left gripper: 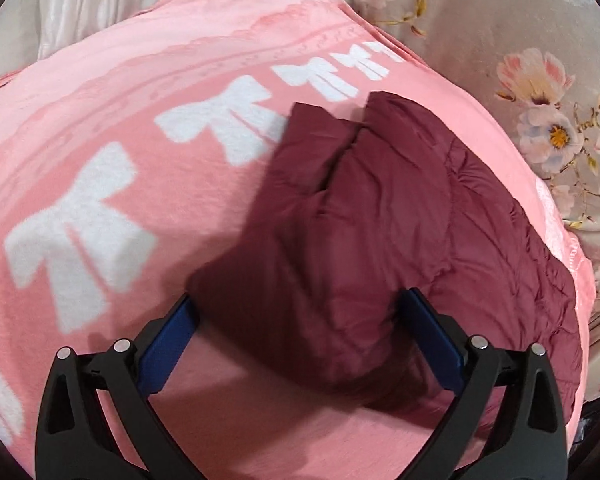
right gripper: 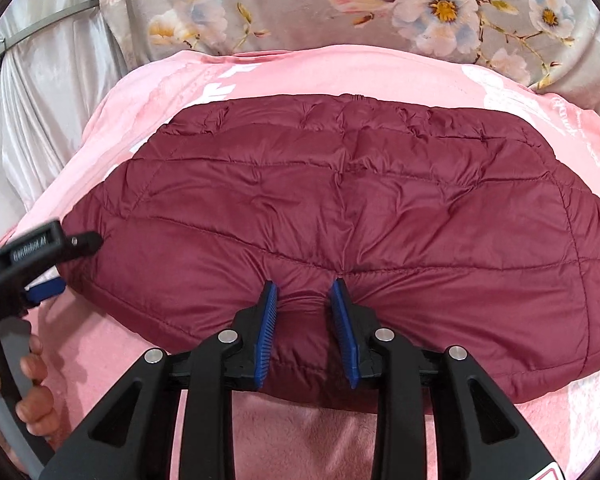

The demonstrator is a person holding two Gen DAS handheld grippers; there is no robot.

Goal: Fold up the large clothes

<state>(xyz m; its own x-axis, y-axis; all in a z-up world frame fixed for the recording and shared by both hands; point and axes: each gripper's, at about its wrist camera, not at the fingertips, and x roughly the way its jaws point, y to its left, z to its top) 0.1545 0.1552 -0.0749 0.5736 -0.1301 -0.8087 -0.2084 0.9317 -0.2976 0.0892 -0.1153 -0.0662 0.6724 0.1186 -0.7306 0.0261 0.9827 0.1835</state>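
Jacket [right gripper: 340, 216], maroon and quilted, lies spread on the pink blanket [right gripper: 500, 80] that covers the bed, so we have a soft, flat bed of cloth to fold against. In the right wrist view it fills the middle, its far hem toward twelve o'clock and its near edge bunched at six o'clock. There our right gripper [right gripper: 306, 300] is clenched on a pinch of that near edge; the puckers running into the blue pads tell us the cloth is truly held, probably so the body stays anchored or can be lifted over.

In the left wrist view the sleeves [left gripper: 340, 152] lie together, pointing toward twelve o'clock, already laid across the body, which we read as the first narrowing of the garment. Our left gripper [left gripper: 300, 308] is spread wide, its pads on either side of a dark fold of the jacket at six o'clock without squeezing it; we judge it is placed to take that fold next. The same tool shows at nine o'clock in the right wrist view, beside the jacket's left end.

Beyond the blanket, from twelve to three o'clock, lies the floral sheet [right gripper: 380, 8], and pale satin cloth [right gripper: 60, 80] hangs at ten o'clock.
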